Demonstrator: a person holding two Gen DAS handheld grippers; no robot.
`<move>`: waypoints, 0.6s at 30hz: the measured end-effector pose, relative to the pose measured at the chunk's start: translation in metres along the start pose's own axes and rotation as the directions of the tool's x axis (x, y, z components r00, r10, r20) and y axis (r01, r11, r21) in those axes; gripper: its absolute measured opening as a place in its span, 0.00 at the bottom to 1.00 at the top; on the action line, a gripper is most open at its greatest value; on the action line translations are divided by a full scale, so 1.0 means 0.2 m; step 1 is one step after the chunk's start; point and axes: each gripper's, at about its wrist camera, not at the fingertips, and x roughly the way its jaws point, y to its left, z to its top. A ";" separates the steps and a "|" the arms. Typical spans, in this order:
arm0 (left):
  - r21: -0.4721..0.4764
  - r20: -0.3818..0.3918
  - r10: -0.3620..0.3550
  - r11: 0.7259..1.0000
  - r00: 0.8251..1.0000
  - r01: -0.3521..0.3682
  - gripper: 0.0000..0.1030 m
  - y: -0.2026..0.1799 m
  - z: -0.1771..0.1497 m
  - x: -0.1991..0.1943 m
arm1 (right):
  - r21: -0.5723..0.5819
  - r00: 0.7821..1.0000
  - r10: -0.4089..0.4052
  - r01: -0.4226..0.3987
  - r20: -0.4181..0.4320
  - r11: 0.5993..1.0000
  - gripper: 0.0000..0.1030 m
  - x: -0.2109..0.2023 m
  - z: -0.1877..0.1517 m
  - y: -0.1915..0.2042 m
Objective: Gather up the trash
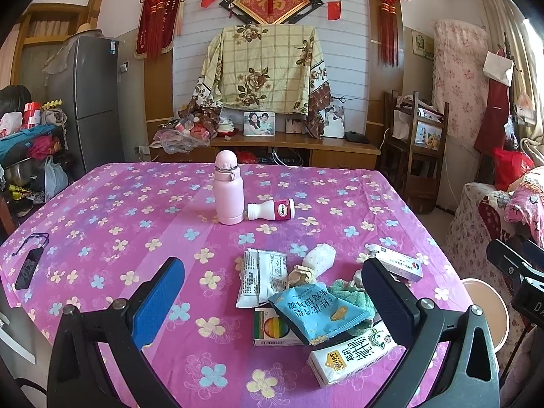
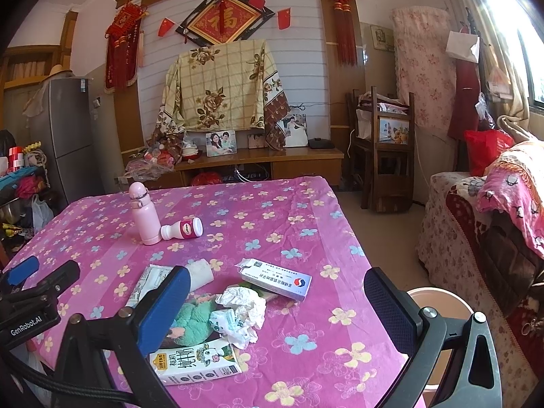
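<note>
We hold both grippers up over the near edge of the table, and neither has anything in it: the left gripper [image 1: 273, 301] stands with its blue pads spread wide, and the right gripper [image 2: 277, 304] is likewise released and empty. By our reading the collecting has hardly begun, since the whole heap of trash lies untouched on the pink flowered tablecloth [image 1: 119, 210]. Nearest us is a flattened milk carton [image 2: 197, 362], stiff printed card, and beside it a small box with coloured stripes [image 1: 272, 331]. On these rests a glossy blue snack packet [image 1: 319, 309], creased and limp, next to a white foil wrapper [image 1: 260, 277] and a soft green fuzzy cloth [image 2: 190, 319]. Crumpled white paper [image 2: 243, 309] sits just short of a long white medicine box [image 2: 275, 280] with its flap torn open. Off the table's right edge stands a round beige bin [image 2: 438, 301]; its inside is hidden, so we cannot tell whether anything is in it. Farther back an upright pink flask [image 1: 228, 192] touches a white bottle with a magenta label [image 1: 270, 210] lying on its side.
</note>
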 end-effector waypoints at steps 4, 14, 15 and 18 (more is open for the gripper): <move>0.000 -0.004 -0.002 1.000 1.000 0.002 1.00 0.00 0.00 0.01 | 0.050 1.000 0.024 -0.024 -0.005 0.998 1.00 0.01 0.00 -0.01; 0.001 -0.008 -0.007 1.000 1.000 0.007 1.00 0.00 -0.02 0.02 | 0.077 0.999 0.033 -0.032 0.000 0.996 1.00 0.02 -0.01 -0.01; 0.001 -0.009 -0.007 1.000 1.000 0.007 1.00 0.00 -0.02 0.02 | 0.071 0.999 0.032 -0.034 0.036 0.997 1.00 0.02 -0.02 -0.02; -0.001 -0.010 -0.007 1.000 1.000 0.007 1.00 0.00 -0.02 0.02 | 0.067 0.998 0.027 -0.031 0.052 0.997 1.00 0.03 -0.02 -0.03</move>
